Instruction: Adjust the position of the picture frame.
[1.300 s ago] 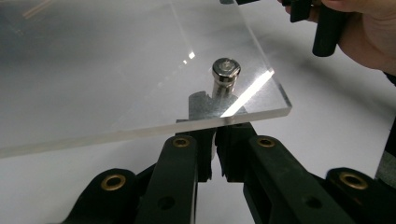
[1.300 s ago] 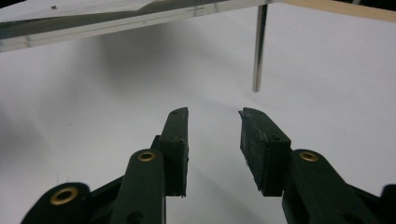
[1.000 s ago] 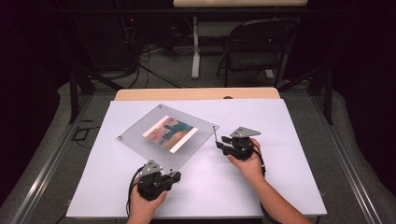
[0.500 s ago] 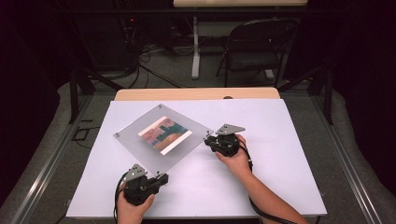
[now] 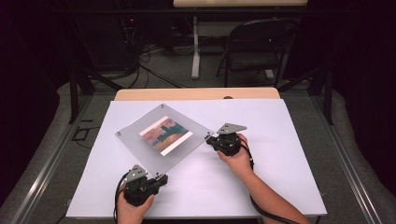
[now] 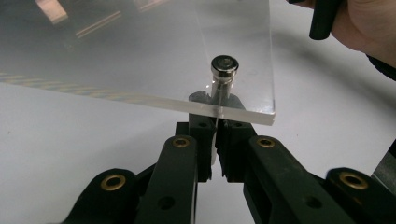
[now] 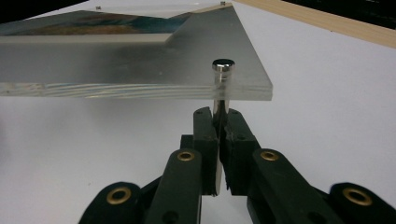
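Table [image 5: 280,186]: covered by a white sheet, a bare wooden strip left showing along the far edge.

Acrylic picture frame [image 5: 140,147]: a clear square panel laid on the table's left half, turned corner-on like a diamond; a colourful print [image 5: 166,135] is sandwiched at its centre. A metal standoff post is set in each corner.

Right gripper [image 5: 211,139]: held at the panel's right corner. Its jaws have just been closing and are seen clamped together on the corner post [image 7: 223,70] beneath the panel.

Left gripper [image 5: 163,178]: held at the panel's near corner. Its jaws are pressed together on the near post [image 6: 224,67] just under the panel's edge.

Folding chair [image 5: 254,44]: stood on the floor beyond the table.
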Demonstrator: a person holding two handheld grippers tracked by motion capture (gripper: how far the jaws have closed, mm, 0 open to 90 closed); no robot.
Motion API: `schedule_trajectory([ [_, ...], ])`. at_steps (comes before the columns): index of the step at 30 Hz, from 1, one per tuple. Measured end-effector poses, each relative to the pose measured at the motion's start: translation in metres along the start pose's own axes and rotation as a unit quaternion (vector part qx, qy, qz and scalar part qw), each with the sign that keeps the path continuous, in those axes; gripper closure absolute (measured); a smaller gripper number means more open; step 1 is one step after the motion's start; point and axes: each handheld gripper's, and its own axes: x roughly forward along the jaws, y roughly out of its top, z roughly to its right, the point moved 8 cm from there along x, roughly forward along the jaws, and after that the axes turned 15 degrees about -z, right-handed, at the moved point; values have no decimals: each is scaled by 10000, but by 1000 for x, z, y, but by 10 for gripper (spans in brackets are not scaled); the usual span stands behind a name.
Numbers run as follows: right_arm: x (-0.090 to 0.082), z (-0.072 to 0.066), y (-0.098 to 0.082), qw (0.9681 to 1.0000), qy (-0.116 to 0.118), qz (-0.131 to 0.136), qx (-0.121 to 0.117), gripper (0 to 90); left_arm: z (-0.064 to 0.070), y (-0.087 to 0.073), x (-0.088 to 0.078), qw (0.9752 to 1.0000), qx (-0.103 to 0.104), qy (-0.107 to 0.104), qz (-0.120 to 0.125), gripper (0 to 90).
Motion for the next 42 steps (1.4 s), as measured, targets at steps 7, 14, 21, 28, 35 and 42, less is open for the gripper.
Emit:
schedule_trajectory([
  [7, -17, 3, -7, 9999, -48, 30, 100, 854, -4, 11, 2, 9999, -6, -21, 98, 849],
  [14, -48, 4, -25, 9994, -152, -21, 306, 850, -11, 30, 10, 9999, 51, -27, 118, 848],
  [21, -68, 1, -43, 9982, -284, -62, 527, 845, -19, 48, 21, 9999, 119, 43, 70, 848],
  [28, -78, -7, -55, 9975, -312, -72, 636, 840, -28, 61, 30, 9998, 145, 127, 64, 848],
  [35, -73, 0, -58, 9953, -345, -40, 905, 850, -33, 66, 41, 9998, 81, 166, 111, 848],
  [42, -66, 7, -59, 9946, -369, -72, 969, 853, -36, 67, 47, 9997, 67, 211, 79, 848],
])
